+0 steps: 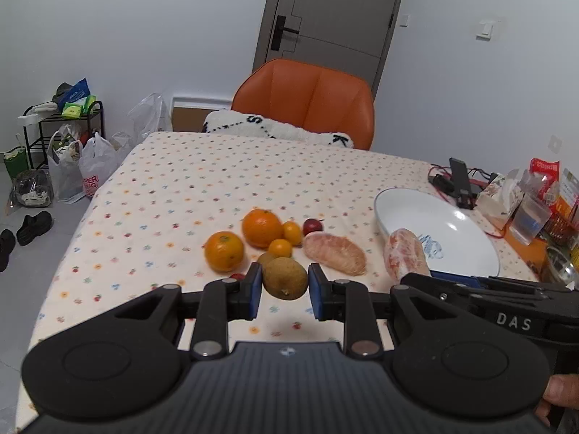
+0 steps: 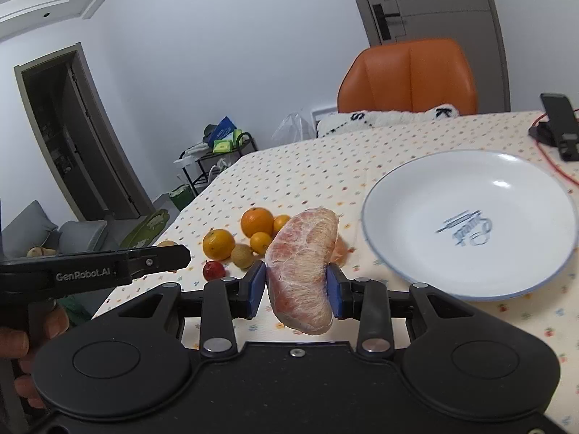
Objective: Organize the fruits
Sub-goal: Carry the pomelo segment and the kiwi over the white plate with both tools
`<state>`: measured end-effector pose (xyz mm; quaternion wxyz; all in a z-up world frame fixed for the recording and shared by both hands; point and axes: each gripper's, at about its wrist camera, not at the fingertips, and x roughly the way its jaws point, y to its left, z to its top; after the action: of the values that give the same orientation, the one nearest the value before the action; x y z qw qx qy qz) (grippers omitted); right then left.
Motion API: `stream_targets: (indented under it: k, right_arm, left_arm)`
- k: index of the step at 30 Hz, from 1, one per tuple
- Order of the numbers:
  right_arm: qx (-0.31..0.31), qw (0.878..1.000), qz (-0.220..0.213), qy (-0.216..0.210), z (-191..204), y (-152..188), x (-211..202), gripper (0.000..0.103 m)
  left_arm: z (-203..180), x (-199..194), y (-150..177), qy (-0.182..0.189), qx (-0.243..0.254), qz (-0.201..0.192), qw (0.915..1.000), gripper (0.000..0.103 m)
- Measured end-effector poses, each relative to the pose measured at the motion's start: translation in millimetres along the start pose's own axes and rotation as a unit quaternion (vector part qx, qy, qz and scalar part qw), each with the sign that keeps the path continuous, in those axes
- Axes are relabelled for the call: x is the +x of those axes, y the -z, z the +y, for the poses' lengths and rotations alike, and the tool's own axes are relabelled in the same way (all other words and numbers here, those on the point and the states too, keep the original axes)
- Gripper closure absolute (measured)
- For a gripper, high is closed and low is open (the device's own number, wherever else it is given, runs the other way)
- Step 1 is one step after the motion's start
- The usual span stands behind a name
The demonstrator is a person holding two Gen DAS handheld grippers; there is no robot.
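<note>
My left gripper (image 1: 284, 291) is shut on a brown kiwi (image 1: 284, 277), its blue pads pressed against both sides. Beyond it on the dotted tablecloth lie two oranges (image 1: 224, 251), two small mandarins (image 1: 280, 247), a second kiwi (image 1: 267, 258), small red fruits (image 1: 313, 226) and a peeled pomelo segment (image 1: 334, 254). My right gripper (image 2: 296, 284) is shut on another film-wrapped pomelo segment (image 2: 302, 267), held above the table just left of the empty white plate (image 2: 434, 217). In the left wrist view that segment (image 1: 405, 256) hangs at the plate (image 1: 470, 224) rim.
An orange chair (image 1: 307, 97) with a white cushion stands at the table's far side. A phone on a stand (image 1: 461, 181), red cables and snack packets (image 1: 542, 195) crowd the right edge. Plastic bags (image 1: 90, 166), a black rack and shoes sit on the floor at left.
</note>
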<state>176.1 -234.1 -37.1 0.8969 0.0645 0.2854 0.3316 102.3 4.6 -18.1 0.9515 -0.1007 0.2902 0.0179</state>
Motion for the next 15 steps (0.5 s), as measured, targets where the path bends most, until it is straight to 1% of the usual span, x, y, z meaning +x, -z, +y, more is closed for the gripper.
stream_targets:
  k: [8, 15]
  right_arm:
    - [0.01, 0.999, -0.022, 0.021, -23, -4, -25, 0.069]
    - [0.029, 0.998, -0.039, 0.032, -45, -4, -37, 0.069]
  left_arm:
    - [-29, 8, -3, 0.018, 0.013, -0.004, 0.9998, 0.077]
    - [-51, 17, -6, 0.023, 0.028, 0.0, 0.9993, 0.077]
